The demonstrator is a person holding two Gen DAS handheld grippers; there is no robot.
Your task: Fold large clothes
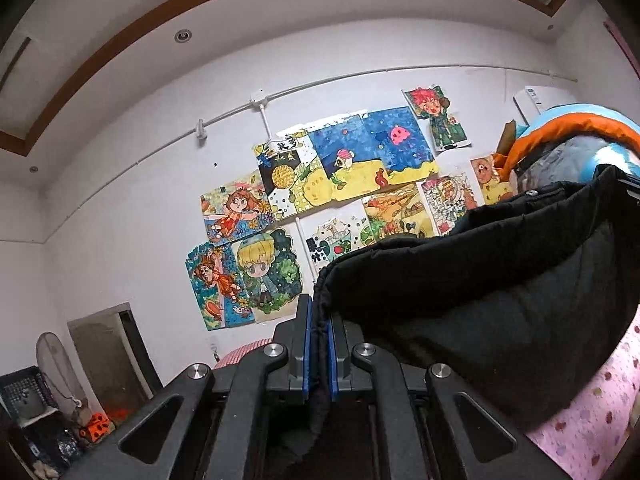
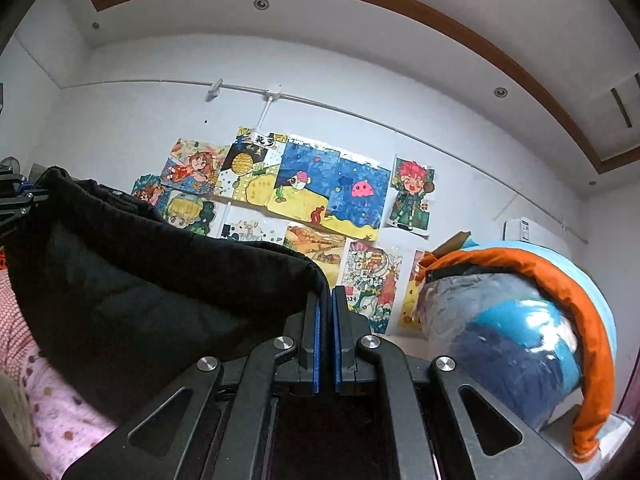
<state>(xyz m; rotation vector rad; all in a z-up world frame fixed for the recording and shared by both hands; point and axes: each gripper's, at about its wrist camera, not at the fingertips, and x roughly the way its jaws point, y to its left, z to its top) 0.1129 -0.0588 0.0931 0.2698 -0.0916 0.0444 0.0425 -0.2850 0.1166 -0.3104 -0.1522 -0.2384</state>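
The large black padded fabric garment (image 1: 480,288) hung in the air between the two tools, stretched along one hemmed edge and sagging in a heavy curve below it, above a bed covered with a pink sheet dotted in coloured spots (image 1: 592,412). The left tongs (image 1: 319,344) were clamped on one corner of that edge, the black cloth visibly pinched between the blue-lined pads and trailing down behind them. The right tongs (image 2: 325,340) stood nearly together at the other corner, where the hem curled right against the left blue pad; a narrow dark slot showed between the pads, and the garment appeared to be caught there, though the cloth inside the slot could not be made out clearly. Both cameras faced a white wall hung with bright children's drawings (image 1: 344,184), and to the right sat a bulging clear plastic bag of blue bedding (image 2: 508,344) with an orange cloth draped over it (image 2: 576,304), apart from the garment. By the look of it, the step in hand was the lift and spread: the piece raised by two corners to hang straight before any fold. The next move would call for keeping both grips firm and the top edge taut and level, then lowering the garment flat onto the bed without letting the sagging middle bunch beneath it.
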